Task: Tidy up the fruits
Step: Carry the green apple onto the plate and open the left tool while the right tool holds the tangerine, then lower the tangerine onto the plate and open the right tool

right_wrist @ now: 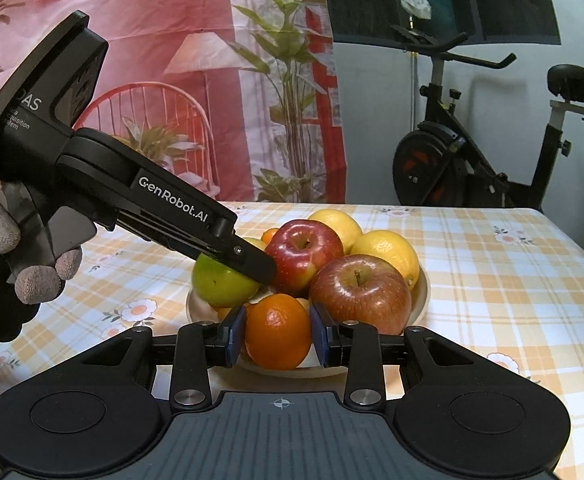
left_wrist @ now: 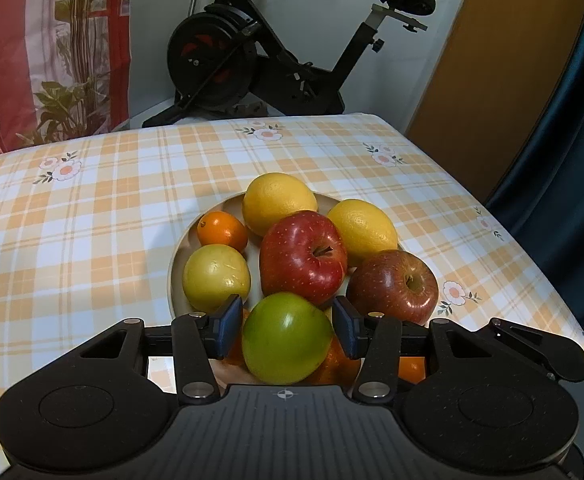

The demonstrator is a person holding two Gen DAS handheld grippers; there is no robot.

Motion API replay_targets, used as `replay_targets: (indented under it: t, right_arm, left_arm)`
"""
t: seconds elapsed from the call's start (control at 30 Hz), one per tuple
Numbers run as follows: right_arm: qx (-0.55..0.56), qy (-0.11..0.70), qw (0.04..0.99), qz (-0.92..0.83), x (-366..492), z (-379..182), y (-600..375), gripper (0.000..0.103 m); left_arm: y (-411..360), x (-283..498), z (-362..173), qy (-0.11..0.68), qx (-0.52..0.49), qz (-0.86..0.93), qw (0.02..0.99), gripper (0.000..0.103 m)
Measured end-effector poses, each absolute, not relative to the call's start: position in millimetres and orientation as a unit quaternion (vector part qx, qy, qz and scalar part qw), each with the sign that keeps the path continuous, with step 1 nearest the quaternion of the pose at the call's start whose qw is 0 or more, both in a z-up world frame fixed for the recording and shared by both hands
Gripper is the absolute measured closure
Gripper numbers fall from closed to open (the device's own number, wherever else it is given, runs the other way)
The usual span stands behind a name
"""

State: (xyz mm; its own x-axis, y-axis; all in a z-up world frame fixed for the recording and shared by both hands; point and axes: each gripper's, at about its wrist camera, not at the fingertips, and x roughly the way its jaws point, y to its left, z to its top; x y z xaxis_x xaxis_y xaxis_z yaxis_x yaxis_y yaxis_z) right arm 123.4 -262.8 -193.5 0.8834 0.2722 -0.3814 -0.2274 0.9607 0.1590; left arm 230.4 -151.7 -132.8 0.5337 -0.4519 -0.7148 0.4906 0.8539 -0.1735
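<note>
A cream bowl (left_wrist: 177,268) on the checked tablecloth holds piled fruit. My left gripper (left_wrist: 286,330) is shut on a green apple (left_wrist: 286,338) at the bowl's near side; the apple also shows in the right wrist view (right_wrist: 218,286) under the left gripper's finger (right_wrist: 252,262). My right gripper (right_wrist: 278,334) is shut on an orange (right_wrist: 278,330) at the bowl's front. Also in the bowl are two red apples (left_wrist: 302,256) (left_wrist: 392,284), two lemons (left_wrist: 278,202) (left_wrist: 364,228), a yellow-green fruit (left_wrist: 216,272) and a small orange (left_wrist: 222,230).
The table's (left_wrist: 92,220) far edge and right edge are close. An exercise bike (left_wrist: 252,52) stands behind the table, with a printed curtain (right_wrist: 152,60) and a plant to the left. A gloved hand (right_wrist: 20,264) holds the left gripper.
</note>
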Motion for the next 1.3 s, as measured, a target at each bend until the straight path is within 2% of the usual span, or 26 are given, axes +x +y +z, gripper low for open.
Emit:
replay_targets:
  t: [0.67,1.03,1.3]
  right_arm:
    - [0.046,0.198,0.972,0.121,122,-195,-263,0.071]
    - [0.04,0.19,0.975,0.108,120,-194,-265,0.063]
    - [0.04,0.186,0.976,0.105,119,-194,-266,0.062]
  left_arm:
    - [-146,232,-131,0.392,0.022,-0.26,0.882,0.051]
    - [-134,231,-128,0.386,0.018,-0.243,0.89,0.051]
    - [-128,227,-124,0.38,0.018,-0.238,0.894,0.051]
